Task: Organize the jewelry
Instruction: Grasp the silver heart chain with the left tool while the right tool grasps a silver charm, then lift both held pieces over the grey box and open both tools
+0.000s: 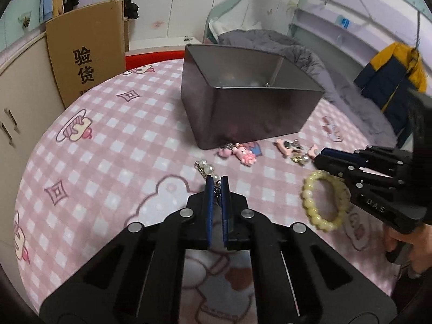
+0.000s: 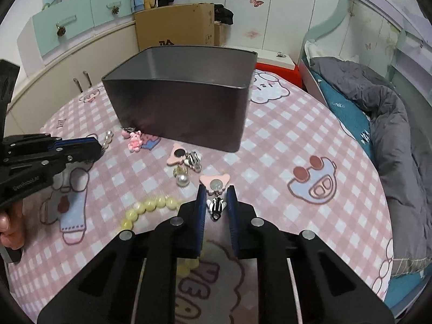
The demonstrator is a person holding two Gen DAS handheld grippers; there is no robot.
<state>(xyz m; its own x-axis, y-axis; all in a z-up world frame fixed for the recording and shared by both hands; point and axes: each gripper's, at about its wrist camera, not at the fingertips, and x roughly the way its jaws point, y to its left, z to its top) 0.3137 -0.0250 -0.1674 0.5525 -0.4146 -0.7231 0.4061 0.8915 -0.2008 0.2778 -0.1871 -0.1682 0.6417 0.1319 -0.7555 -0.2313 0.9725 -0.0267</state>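
We observe the left gripper (image 1: 216,182) closed on a pearl chain (image 1: 206,169) over the pink checked cloth (image 1: 113,145). The dark metal box (image 1: 243,110) stands ahead. The right gripper (image 1: 322,159) is beside a yellow bead bracelet (image 1: 321,202).

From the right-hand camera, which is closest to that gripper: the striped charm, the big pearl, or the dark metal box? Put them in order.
1. Striped charm: between the right gripper fingers.
2. Big pearl: ahead, slightly left.
3. Dark metal box: farthest, beyond the trinkets.
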